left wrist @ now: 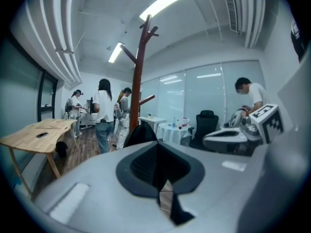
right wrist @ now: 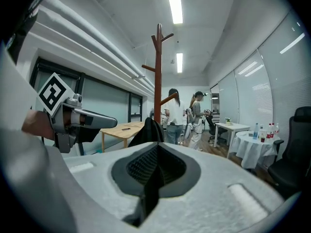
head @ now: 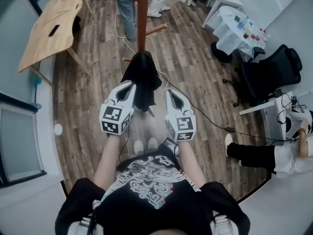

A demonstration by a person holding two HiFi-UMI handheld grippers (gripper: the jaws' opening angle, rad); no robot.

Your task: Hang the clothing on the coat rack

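A black garment (head: 142, 76) hangs bunched between my two grippers, just in front of the brown wooden coat rack (head: 142, 9). My left gripper (head: 129, 87) is shut on the garment's left side. The right gripper (head: 170, 94) is shut on its right edge. In the left gripper view a strip of black cloth (left wrist: 156, 171) is pinched in the closed jaws, with the rack (left wrist: 138, 81) straight ahead. The right gripper view shows the same: black cloth (right wrist: 152, 176) caught in the shut jaws, the garment's peak (right wrist: 148, 129) above them, and the rack (right wrist: 158, 76) behind.
Two people (head: 128, 9) stand just behind the rack. A wooden table (head: 54, 23) is at the left. A white-clothed round table (head: 234, 26) and a black office chair (head: 274, 67) stand at the right, where a person (head: 264, 153) sits low. A cable (head: 205, 114) runs across the floor.
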